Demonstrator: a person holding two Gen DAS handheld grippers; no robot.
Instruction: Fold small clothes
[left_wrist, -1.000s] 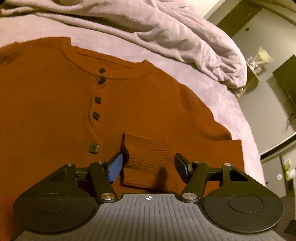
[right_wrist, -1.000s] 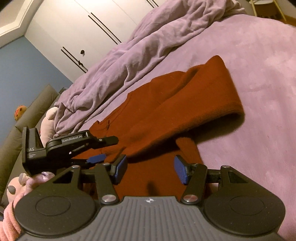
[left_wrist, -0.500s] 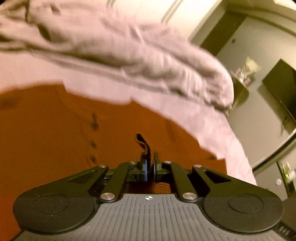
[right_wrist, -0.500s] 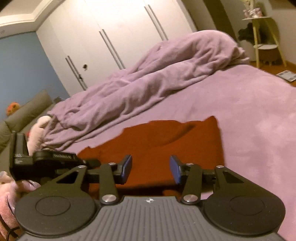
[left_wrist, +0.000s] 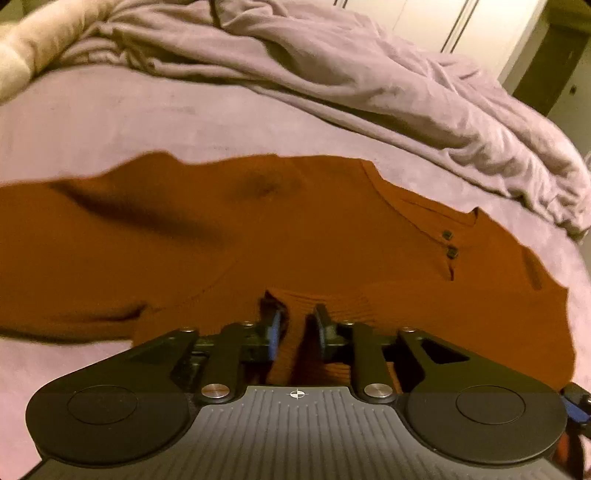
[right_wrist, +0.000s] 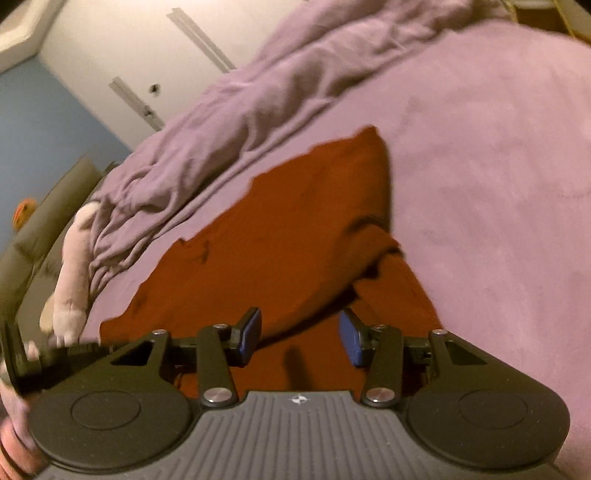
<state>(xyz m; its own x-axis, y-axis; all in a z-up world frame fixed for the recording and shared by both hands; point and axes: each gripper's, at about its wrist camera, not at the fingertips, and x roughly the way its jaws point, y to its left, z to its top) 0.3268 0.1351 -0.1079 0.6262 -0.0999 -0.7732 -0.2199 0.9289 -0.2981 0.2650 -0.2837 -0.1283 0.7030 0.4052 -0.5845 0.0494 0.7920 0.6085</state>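
A rust-orange knit sweater (left_wrist: 258, 236) lies spread on a bed covered by a mauve fleece sheet (left_wrist: 147, 122), front up, its neckline and 2 dark square buttons (left_wrist: 449, 243) toward the right of the left camera's view. The left gripper (left_wrist: 295, 328) sits low over the ribbed cuff (left_wrist: 321, 302) of a sleeve folded across the chest, its blue-padded fingers close together with a fold of cuff between them, though whether they actually pinch it I cannot tell. That placement suggests the sleeve is being laid inward to narrow the garment. The right gripper (right_wrist: 300, 339) hovers over the sweater's body with its fingers wide apart, holding nothing, probably ready for the next edge. A crumpled lilac blanket (right_wrist: 240, 110) is heaped behind, soft and deeply creased. The knit looks thick, limp and slightly fuzzy
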